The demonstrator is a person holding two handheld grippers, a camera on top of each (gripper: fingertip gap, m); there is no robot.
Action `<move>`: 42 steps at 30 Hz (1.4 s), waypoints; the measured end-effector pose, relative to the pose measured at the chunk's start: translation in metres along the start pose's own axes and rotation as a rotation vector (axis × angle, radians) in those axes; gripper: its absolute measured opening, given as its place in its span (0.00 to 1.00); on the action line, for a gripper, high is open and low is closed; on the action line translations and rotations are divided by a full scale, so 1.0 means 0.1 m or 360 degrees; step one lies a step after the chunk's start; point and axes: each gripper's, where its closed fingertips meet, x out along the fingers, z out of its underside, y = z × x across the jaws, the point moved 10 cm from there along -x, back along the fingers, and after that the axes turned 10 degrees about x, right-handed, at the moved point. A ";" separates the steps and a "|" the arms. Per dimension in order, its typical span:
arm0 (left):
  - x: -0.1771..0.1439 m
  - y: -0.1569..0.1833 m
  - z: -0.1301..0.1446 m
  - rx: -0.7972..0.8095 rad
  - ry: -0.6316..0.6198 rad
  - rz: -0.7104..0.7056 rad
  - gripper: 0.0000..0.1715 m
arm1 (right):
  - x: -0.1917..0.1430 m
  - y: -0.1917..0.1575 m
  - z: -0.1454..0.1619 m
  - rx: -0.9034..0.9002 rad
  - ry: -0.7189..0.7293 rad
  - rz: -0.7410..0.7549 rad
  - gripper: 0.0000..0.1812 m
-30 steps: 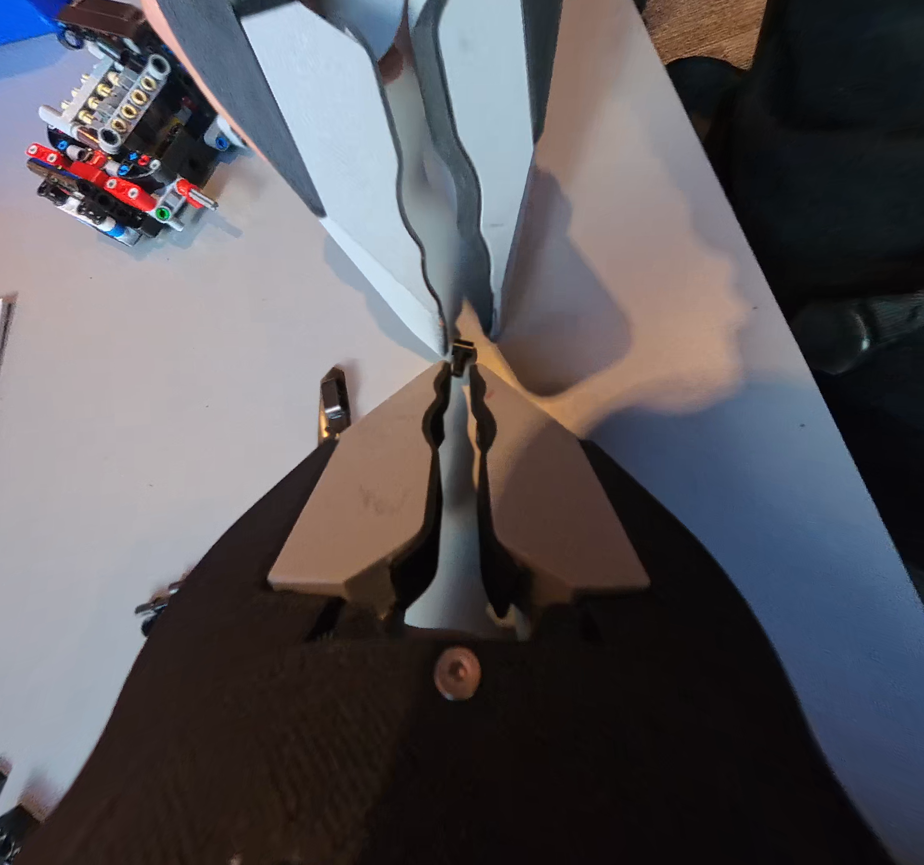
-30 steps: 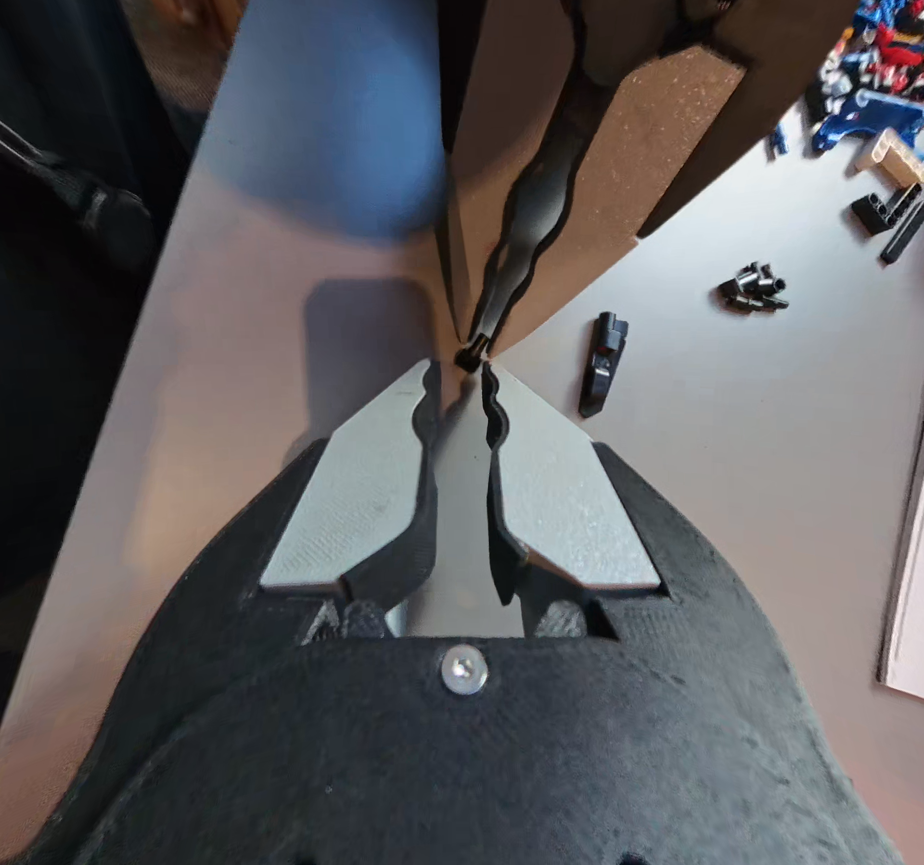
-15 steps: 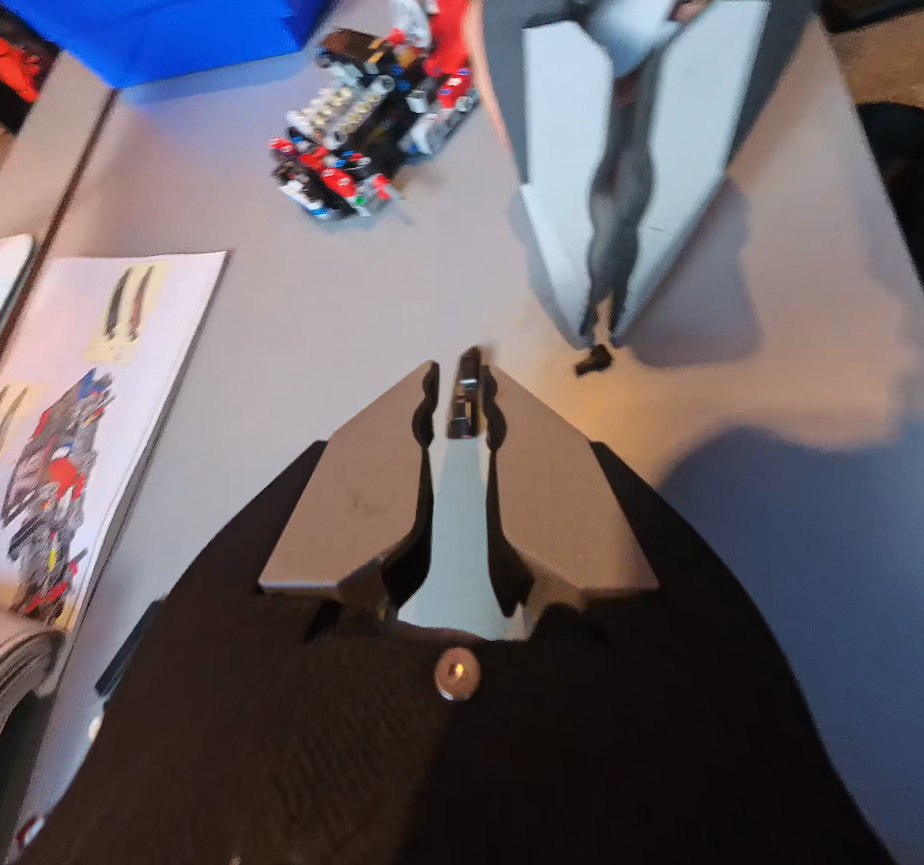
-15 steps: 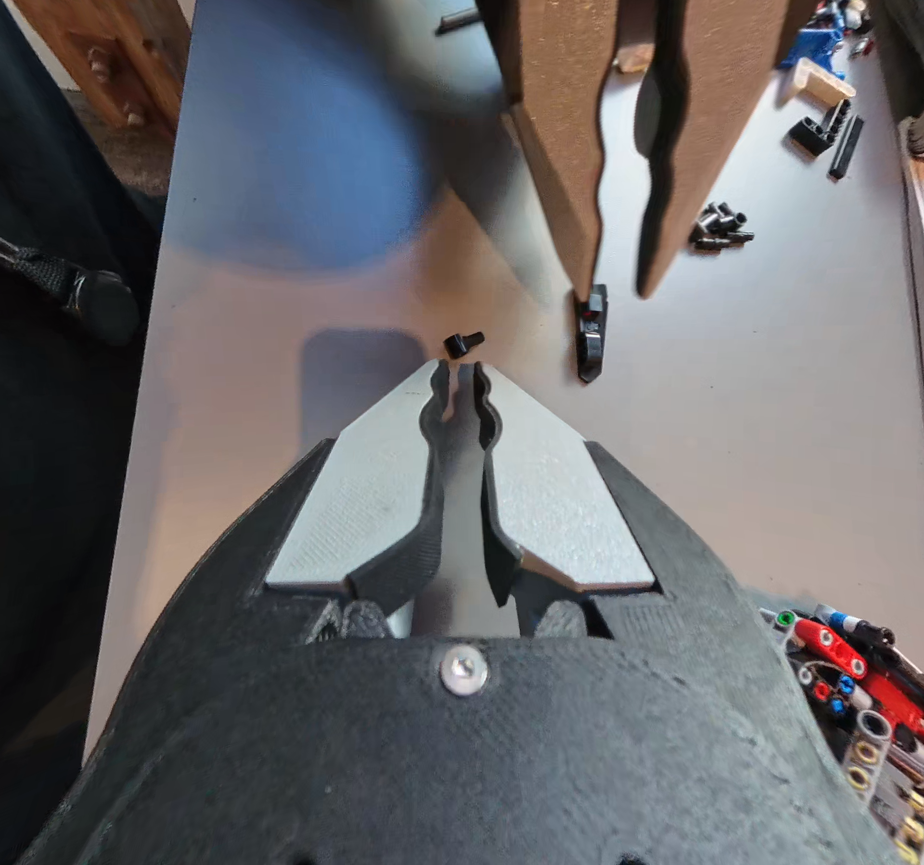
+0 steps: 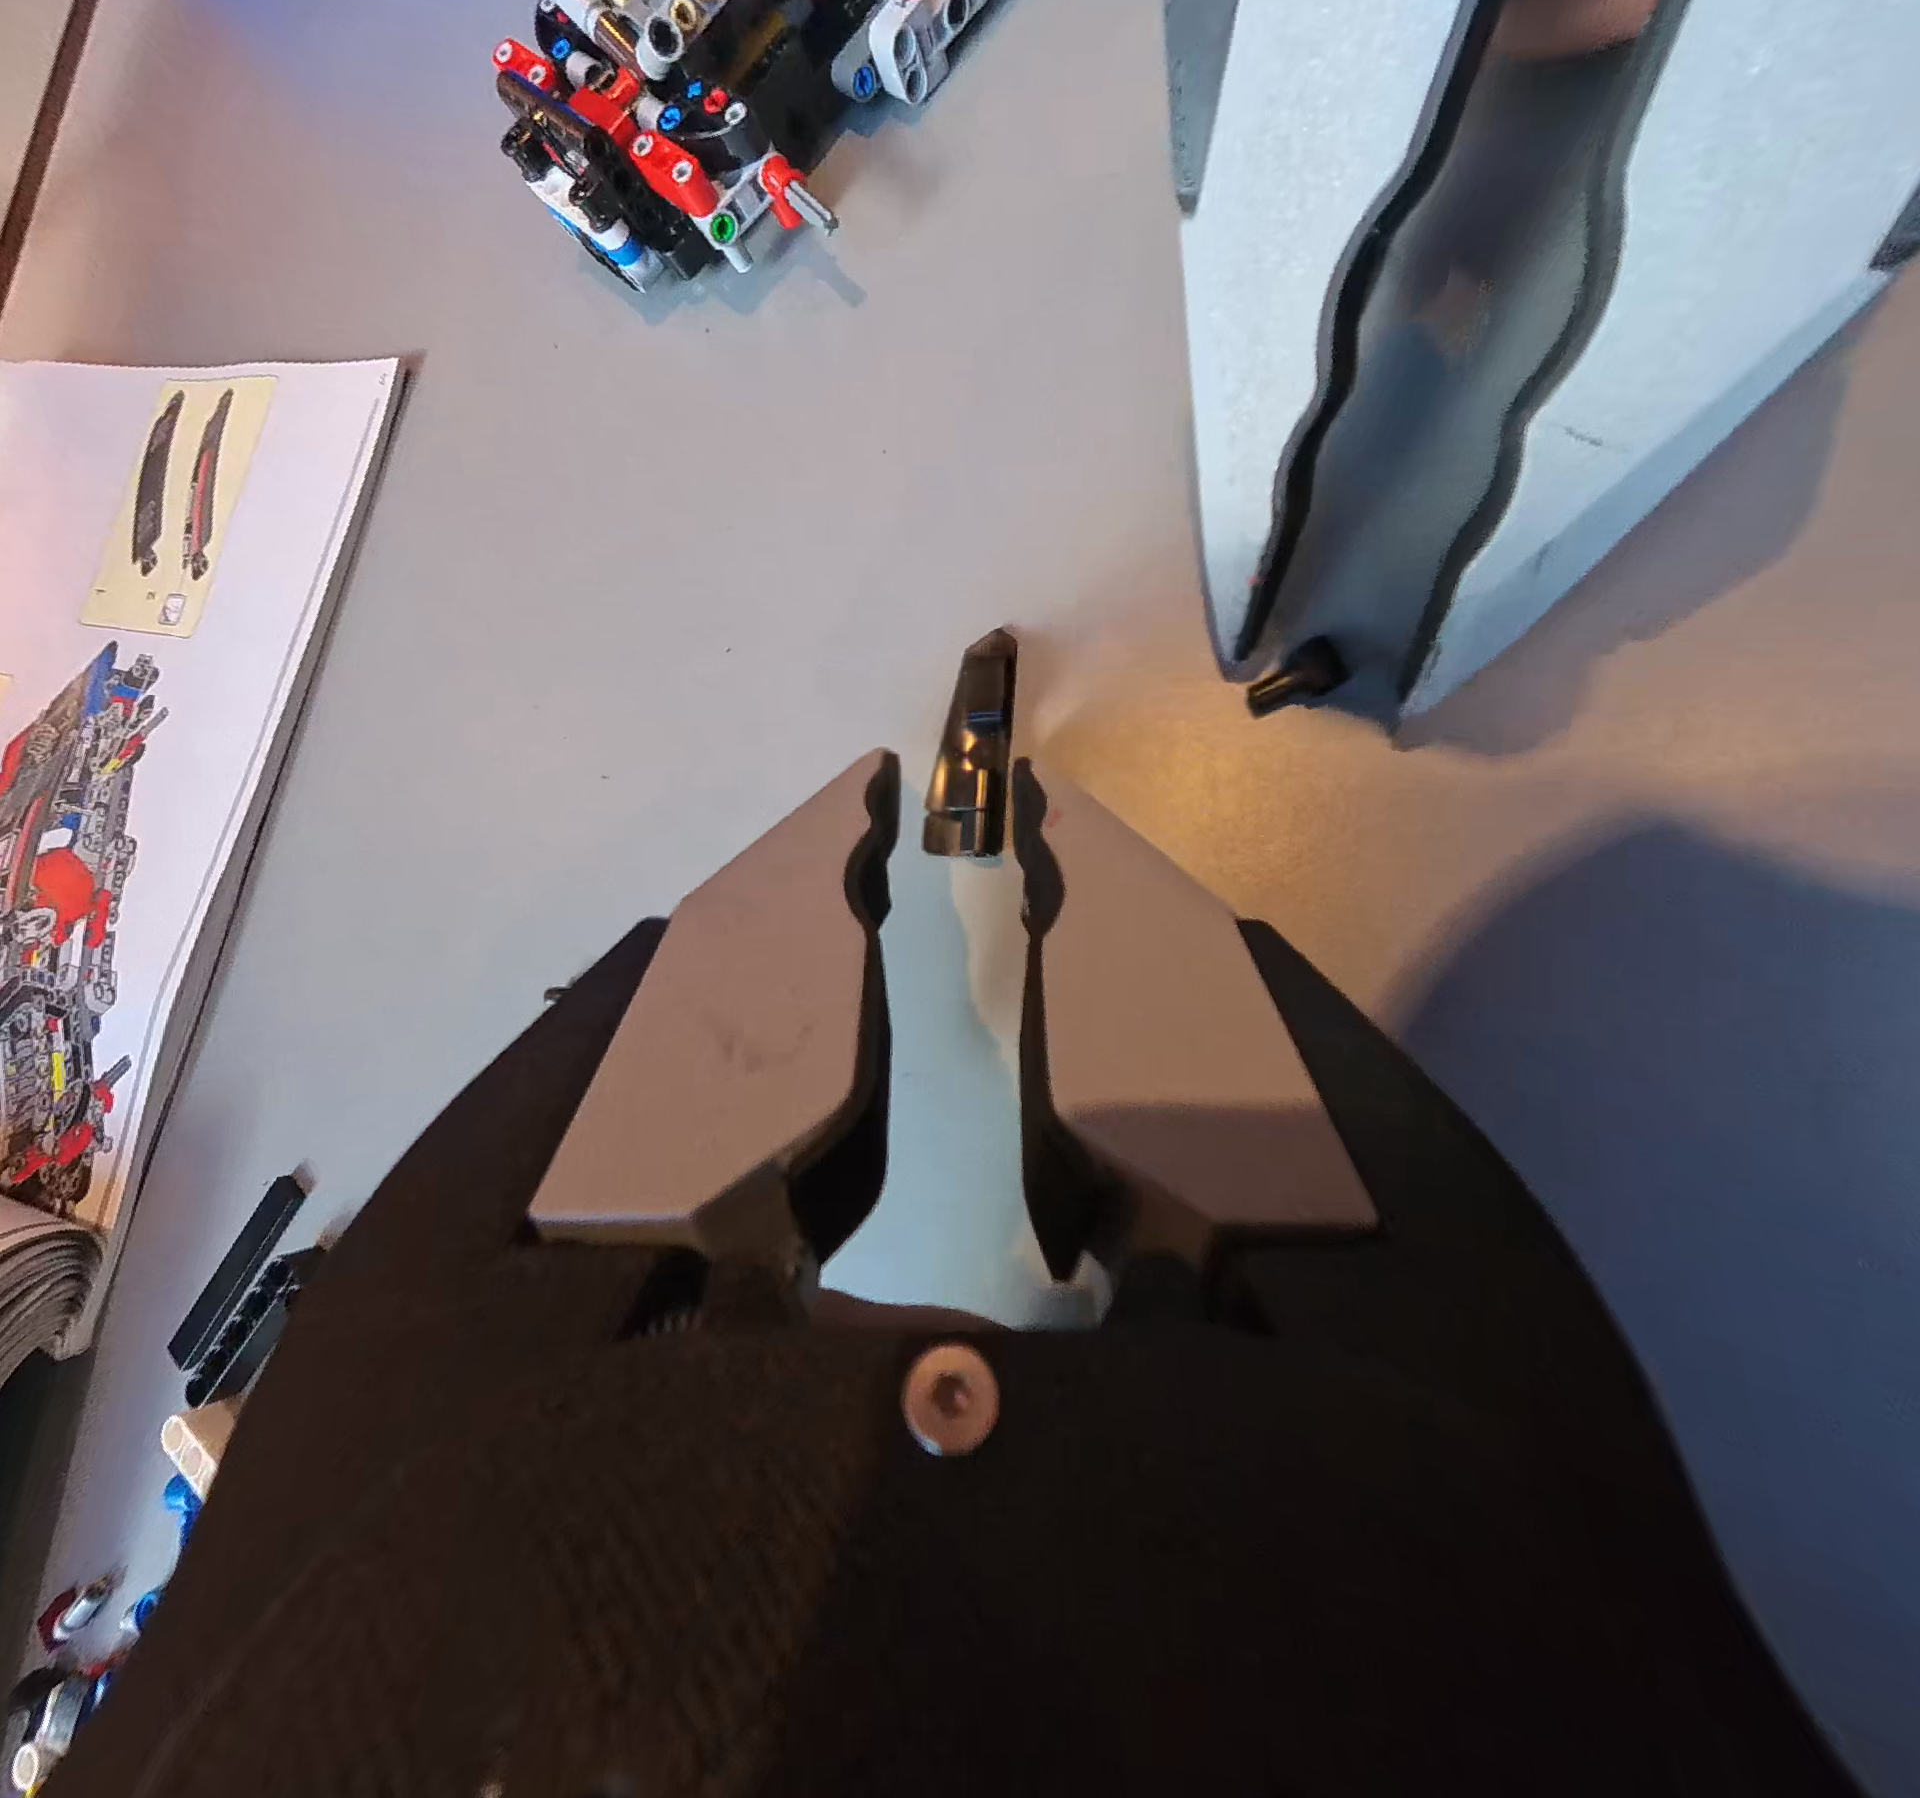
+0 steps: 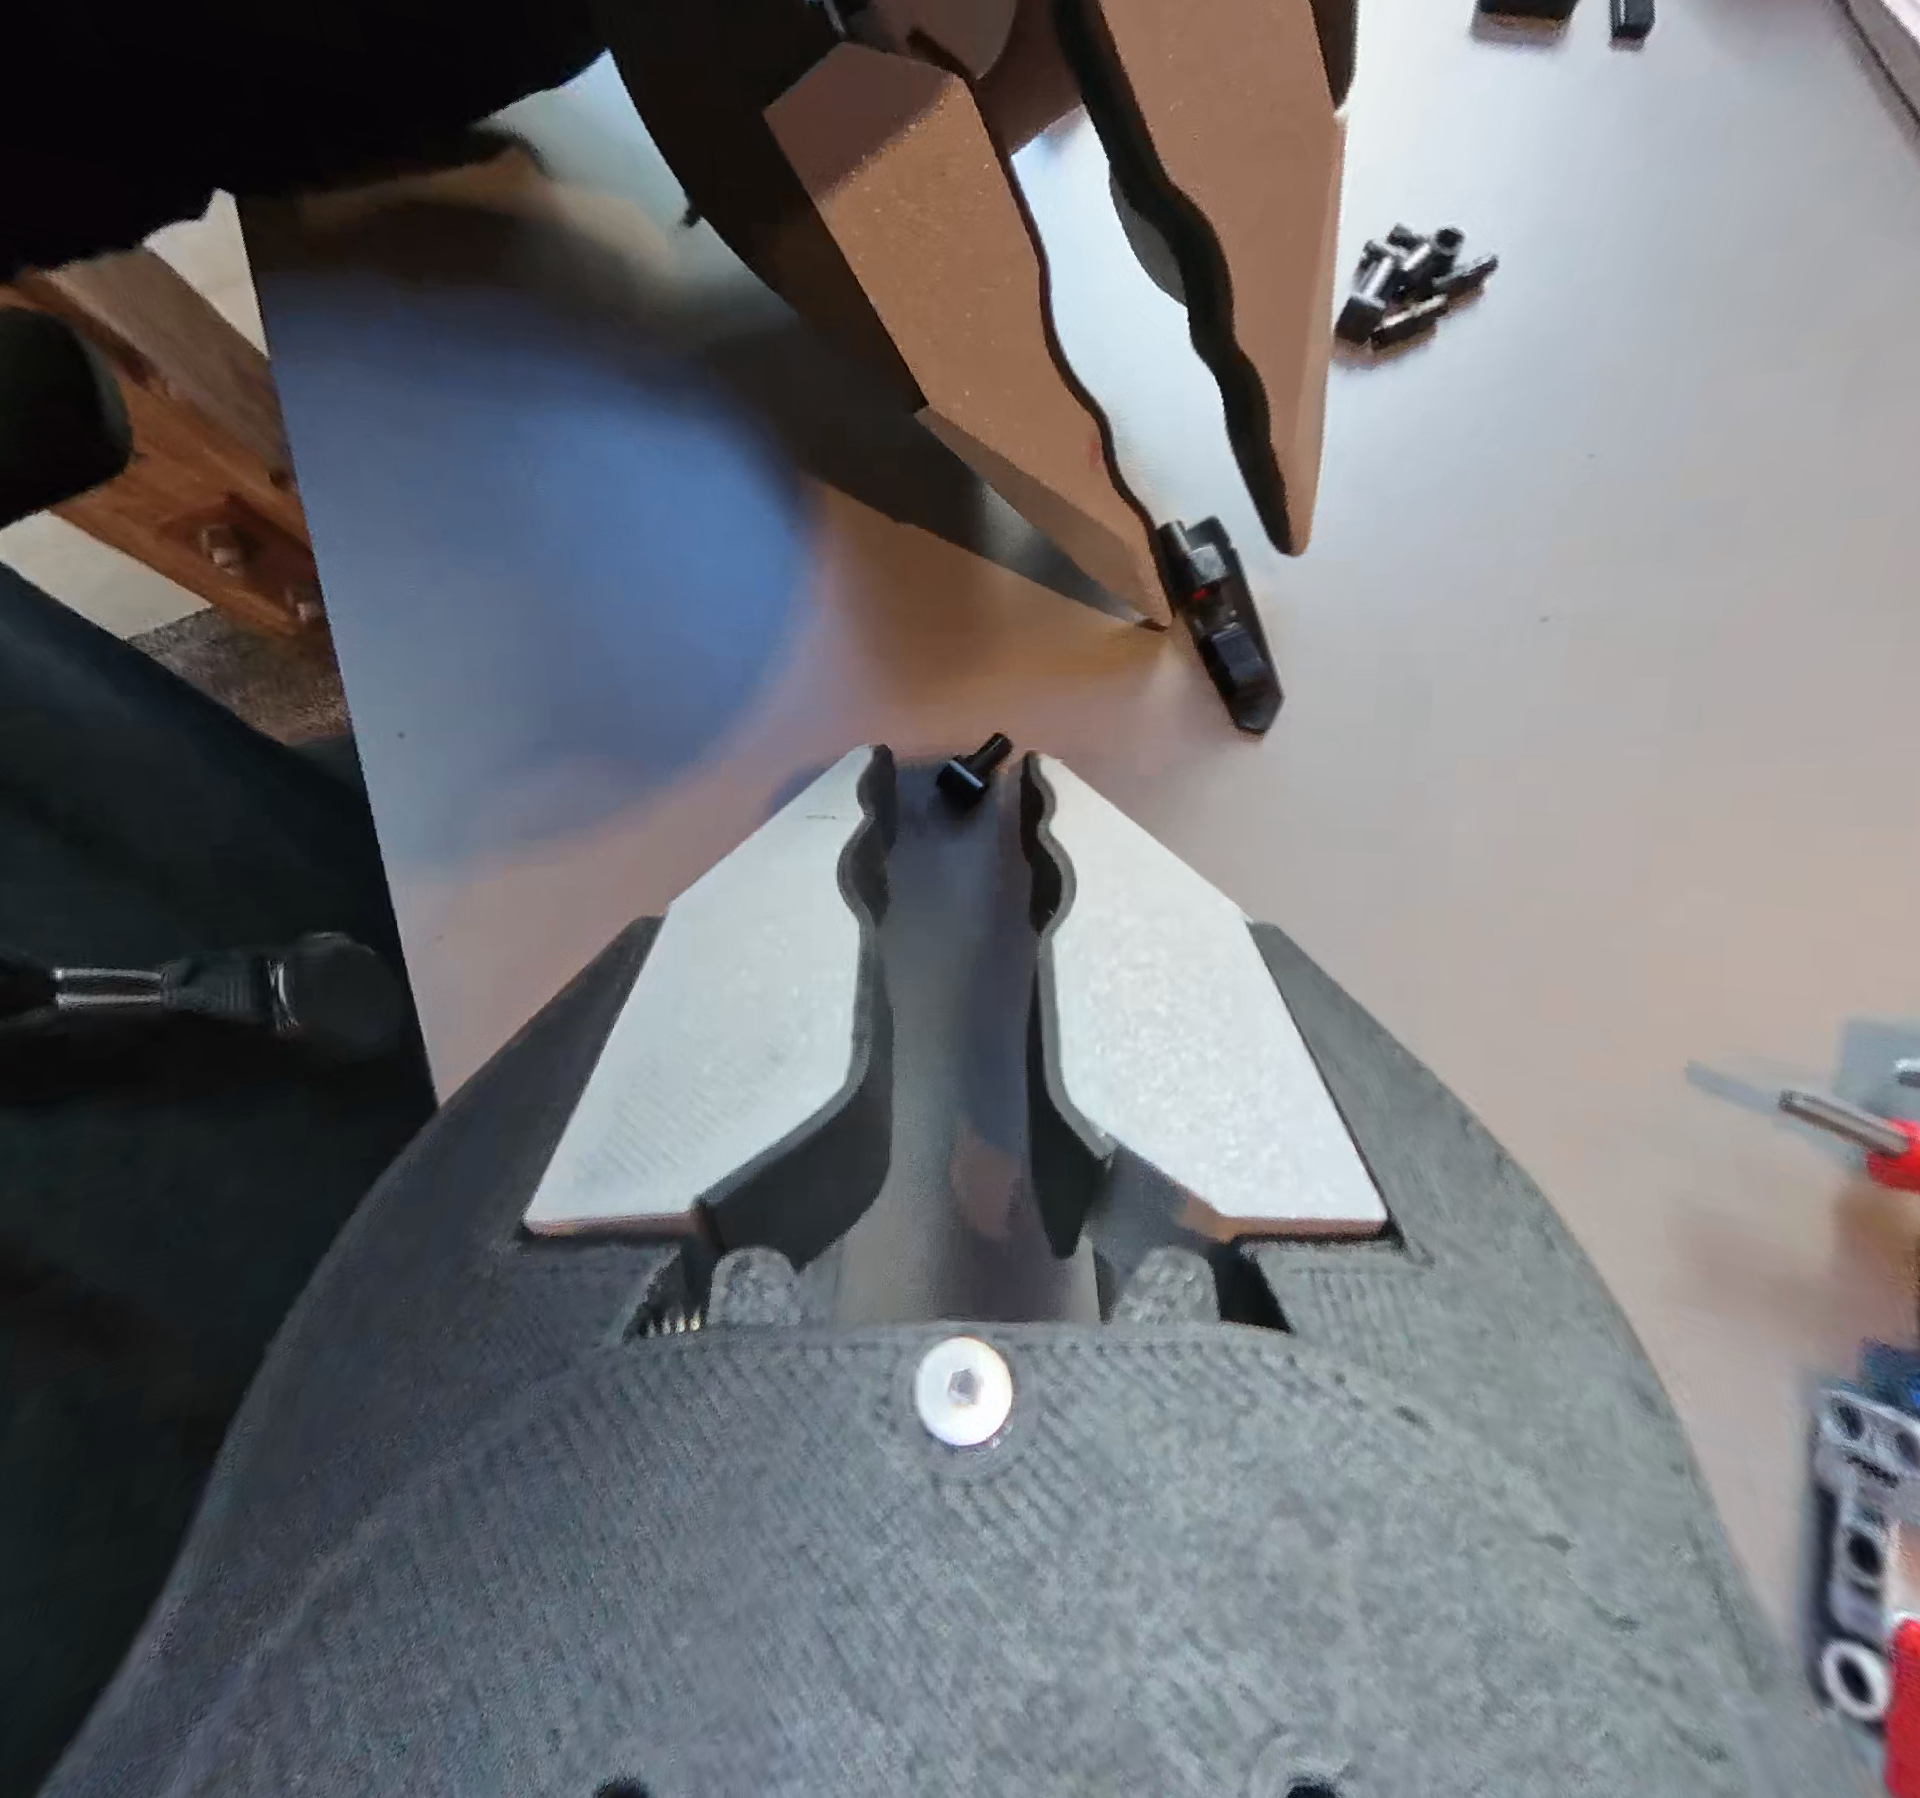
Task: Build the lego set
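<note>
Both tools have parted from their tip-to-tip meeting and dropped to the desk (image 5: 623, 522), each now straddling a separate piece. Left tool (image 5: 948, 782), jaws narrowly apart and empty, brackets the long black piece (image 5: 971, 761). Right tool (image 6: 956, 772), likewise apart, frames the small black pin (image 6: 968, 769) near the desk's edge, seemingly for regripping. Beyond sits the half-built model (image 5: 707, 86).
</note>
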 end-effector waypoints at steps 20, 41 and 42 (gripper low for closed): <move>-0.11 0.24 -0.17 0.0510 0.0161 -0.0254 0.07 | -0.17 0.59 -0.03 0.0490 0.0081 -0.0480 0.02; -0.03 0.25 -0.19 0.0393 0.0125 -0.0156 0.00 | -0.06 0.69 -0.06 0.0566 0.0036 -0.0711 0.02; -0.02 0.26 -0.19 0.0391 0.0115 -0.0129 0.03 | -0.05 0.69 -0.06 0.0561 0.0016 -0.0719 0.02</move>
